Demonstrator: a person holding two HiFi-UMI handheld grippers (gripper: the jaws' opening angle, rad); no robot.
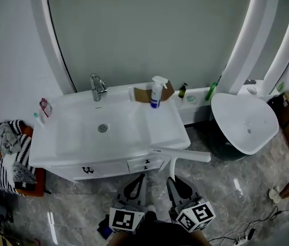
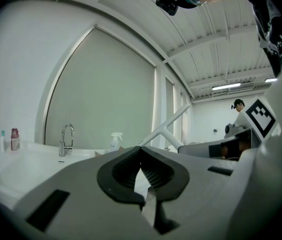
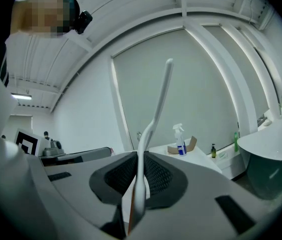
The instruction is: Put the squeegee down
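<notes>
The right gripper [image 1: 173,181] grips the squeegee [image 1: 185,154] by its handle; the left gripper [image 1: 139,180] is closed and empty. Just ahead stands the sink counter [image 1: 167,132], with a spray bottle [image 1: 156,92] at its back.

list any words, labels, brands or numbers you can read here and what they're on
Nothing here reads as text.
Spray bottle: blue label, too small to read.
Small red container: print blurred.
Black shirt: white print, blurred.
Left cube, right cube: square markers only, no words.
Squeegee: plain white, no print seen.
</notes>
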